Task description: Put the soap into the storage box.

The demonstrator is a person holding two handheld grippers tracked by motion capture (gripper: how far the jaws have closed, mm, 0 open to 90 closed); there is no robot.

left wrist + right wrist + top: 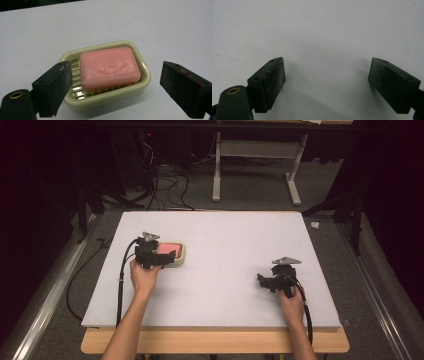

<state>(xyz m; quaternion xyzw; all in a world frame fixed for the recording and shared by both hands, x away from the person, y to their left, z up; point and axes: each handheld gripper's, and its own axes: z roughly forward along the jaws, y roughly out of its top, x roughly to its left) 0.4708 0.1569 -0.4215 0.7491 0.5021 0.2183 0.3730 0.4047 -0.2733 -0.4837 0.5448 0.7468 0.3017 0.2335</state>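
A pink bar of soap (108, 67) lies in a pale green soap dish (145, 75) on the white tabletop. In the high view the dish (181, 255) with the soap (168, 248) sits left of centre. My left gripper (116, 72) stands over the dish's near side, its jaws open to either side of the dish and touching neither dish nor soap. From above, that gripper (161, 256) partly covers the dish's left end. My right gripper (264, 281) is at the right of the table, pointing left, and its open jaws (327, 75) have only bare surface between them.
The white board (225, 235) lies on a wooden table whose edge (215, 341) shows at the front. Cables trail from both grippers. Beyond the far edge are floor cables (165, 185) and a white table frame (255, 160).
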